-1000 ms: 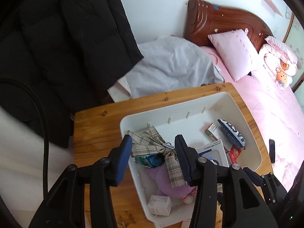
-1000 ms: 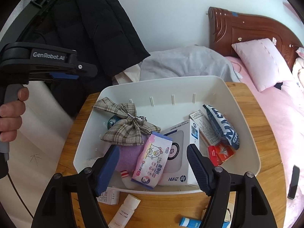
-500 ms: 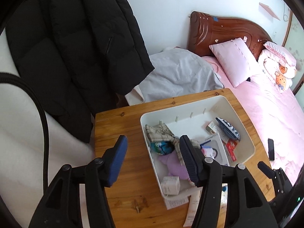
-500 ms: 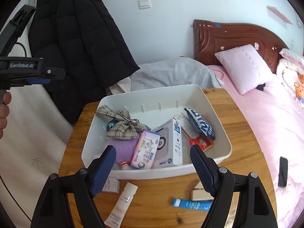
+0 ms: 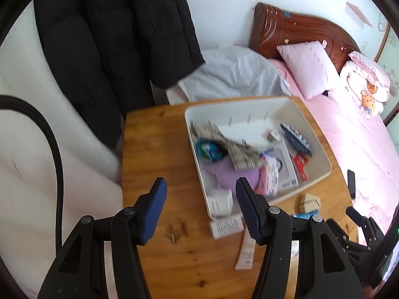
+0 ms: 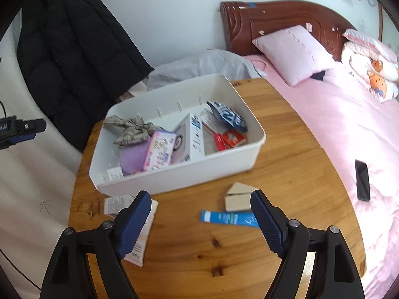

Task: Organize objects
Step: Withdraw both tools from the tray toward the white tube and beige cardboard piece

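Observation:
A white bin sits on a round wooden table. It holds a plaid bow, a purple cloth, a pink wipes pack, a white box and small packets. On the table in front lie a blue tube, a beige box, a white tube and a small white carton. My left gripper and right gripper are open and empty, held above the table's near side.
A black coat hangs at the left. A grey cloth lies behind the table. A bed with pink sheets and a pillow is at the right, with a black phone on it.
Both grippers have pulled back and up from the bin. The table's near side with its loose items has come into view. Both stayed open.

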A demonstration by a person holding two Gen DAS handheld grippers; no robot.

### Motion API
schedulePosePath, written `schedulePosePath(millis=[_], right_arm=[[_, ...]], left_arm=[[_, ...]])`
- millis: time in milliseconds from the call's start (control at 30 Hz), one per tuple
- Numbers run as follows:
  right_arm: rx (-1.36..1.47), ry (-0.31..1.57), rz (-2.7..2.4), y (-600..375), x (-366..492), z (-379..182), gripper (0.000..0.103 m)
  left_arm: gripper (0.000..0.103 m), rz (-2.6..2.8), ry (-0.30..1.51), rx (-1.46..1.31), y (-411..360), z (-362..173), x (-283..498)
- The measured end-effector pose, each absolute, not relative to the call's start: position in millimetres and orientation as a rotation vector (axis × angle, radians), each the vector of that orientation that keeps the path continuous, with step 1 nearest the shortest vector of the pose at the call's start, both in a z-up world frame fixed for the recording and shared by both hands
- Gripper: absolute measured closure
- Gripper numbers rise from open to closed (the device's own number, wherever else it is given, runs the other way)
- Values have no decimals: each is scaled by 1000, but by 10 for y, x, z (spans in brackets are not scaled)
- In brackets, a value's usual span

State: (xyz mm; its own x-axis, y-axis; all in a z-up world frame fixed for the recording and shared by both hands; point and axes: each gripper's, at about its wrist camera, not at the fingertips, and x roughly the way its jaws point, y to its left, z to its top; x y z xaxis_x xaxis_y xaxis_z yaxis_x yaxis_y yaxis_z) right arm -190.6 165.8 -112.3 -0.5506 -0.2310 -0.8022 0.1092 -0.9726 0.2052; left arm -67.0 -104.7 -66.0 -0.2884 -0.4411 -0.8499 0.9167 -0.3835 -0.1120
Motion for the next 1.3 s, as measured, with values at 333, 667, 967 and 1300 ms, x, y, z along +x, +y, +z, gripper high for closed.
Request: schedulePosePath(millis=[333, 667, 967, 1300], right_arm=[[1510, -214, -2530, 1963, -1828, -1278, 20], [1620, -166, -2388, 2071, -1993, -1459, 20], [1680, -95, -2303, 2127, -2181, -1597, 20], [1706, -43, -2235, 2114, -2417, -1765, 20]], left_arm=[[31, -1759, 888, 980, -695, -956, -720], [25, -1665, 996, 1054, -524, -1290, -867], [25, -1624, 1040, 1101, -397, -1608, -1049], [25, -1555, 1109, 1144, -347, -1965, -1260]])
